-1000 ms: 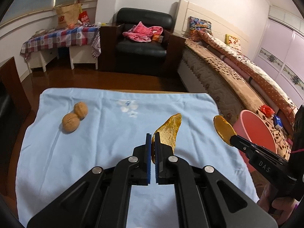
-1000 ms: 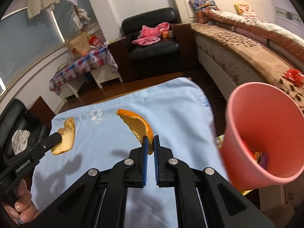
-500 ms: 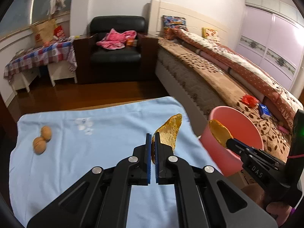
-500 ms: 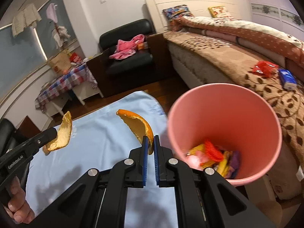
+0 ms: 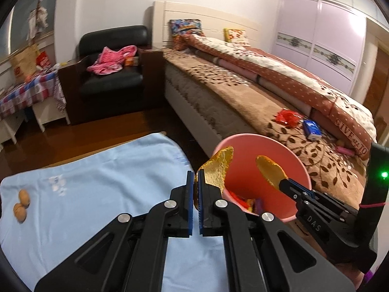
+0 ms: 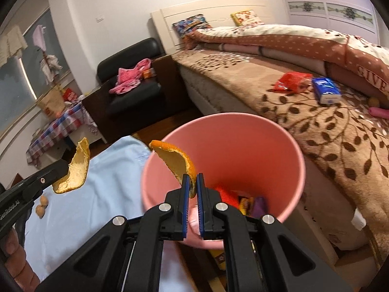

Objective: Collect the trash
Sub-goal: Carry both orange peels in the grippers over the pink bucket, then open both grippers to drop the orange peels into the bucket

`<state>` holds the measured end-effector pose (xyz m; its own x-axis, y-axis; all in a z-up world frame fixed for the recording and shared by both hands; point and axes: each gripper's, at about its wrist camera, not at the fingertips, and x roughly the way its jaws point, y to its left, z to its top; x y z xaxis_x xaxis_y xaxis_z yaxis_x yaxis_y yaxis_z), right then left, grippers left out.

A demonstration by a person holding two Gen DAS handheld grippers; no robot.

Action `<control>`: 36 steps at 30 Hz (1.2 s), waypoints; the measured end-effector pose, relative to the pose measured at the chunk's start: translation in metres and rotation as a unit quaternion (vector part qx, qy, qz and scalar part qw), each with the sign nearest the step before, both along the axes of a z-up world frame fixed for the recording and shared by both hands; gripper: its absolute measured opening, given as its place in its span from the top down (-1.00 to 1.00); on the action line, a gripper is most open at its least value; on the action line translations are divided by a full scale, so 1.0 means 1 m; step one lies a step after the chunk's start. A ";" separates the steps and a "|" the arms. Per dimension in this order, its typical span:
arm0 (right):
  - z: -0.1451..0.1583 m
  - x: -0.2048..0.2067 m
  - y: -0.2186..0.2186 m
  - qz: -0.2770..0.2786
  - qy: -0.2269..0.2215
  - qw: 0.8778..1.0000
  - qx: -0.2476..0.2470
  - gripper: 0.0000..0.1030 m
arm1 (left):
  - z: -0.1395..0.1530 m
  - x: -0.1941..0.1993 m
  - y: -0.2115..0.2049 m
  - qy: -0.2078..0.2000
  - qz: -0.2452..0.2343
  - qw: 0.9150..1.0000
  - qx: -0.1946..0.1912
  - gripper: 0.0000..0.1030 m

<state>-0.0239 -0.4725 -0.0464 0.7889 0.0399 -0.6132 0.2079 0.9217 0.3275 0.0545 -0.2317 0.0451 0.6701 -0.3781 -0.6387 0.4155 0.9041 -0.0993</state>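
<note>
Clamping an orange peel (image 6: 181, 164), the right hand-held gripper (image 6: 192, 187) sits over the pink bin (image 6: 299, 168) — nearer than the left hand-held gripper (image 5: 195, 182), whose peel (image 5: 217, 168) reaches only the rim beyond the tabletop's (image 5: 97, 194) right edge.

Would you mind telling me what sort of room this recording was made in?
Most likely a home bedroom: a made-up bed with pillows, a wardrobe with sliding doors, and a black armchair with clothes on it.
</note>
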 end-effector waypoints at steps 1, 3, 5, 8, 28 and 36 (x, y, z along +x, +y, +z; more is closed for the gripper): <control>-0.001 0.000 -0.005 -0.005 0.000 1.000 0.001 0.89 | -0.001 0.000 -0.005 0.000 -0.004 1.000 0.001 0.95; -0.004 0.001 -0.011 -0.012 0.002 1.000 0.002 0.89 | -0.003 0.002 -0.018 0.002 -0.014 1.000 0.004 0.95; -0.007 0.003 -0.015 -0.018 0.004 1.000 0.000 0.89 | -0.005 0.002 -0.028 0.003 -0.022 1.000 0.007 0.95; -0.012 0.004 -0.021 -0.025 0.010 1.000 -0.002 0.89 | -0.009 0.004 -0.042 0.007 -0.033 0.999 0.010 0.95; -0.047 0.008 -0.059 -0.060 0.040 0.997 0.020 0.88 | -0.050 0.017 -0.099 0.049 -0.063 0.996 0.046 0.95; -0.049 0.008 -0.060 -0.061 0.039 0.997 0.021 0.87 | -0.055 0.020 -0.105 0.056 -0.065 0.995 0.046 0.95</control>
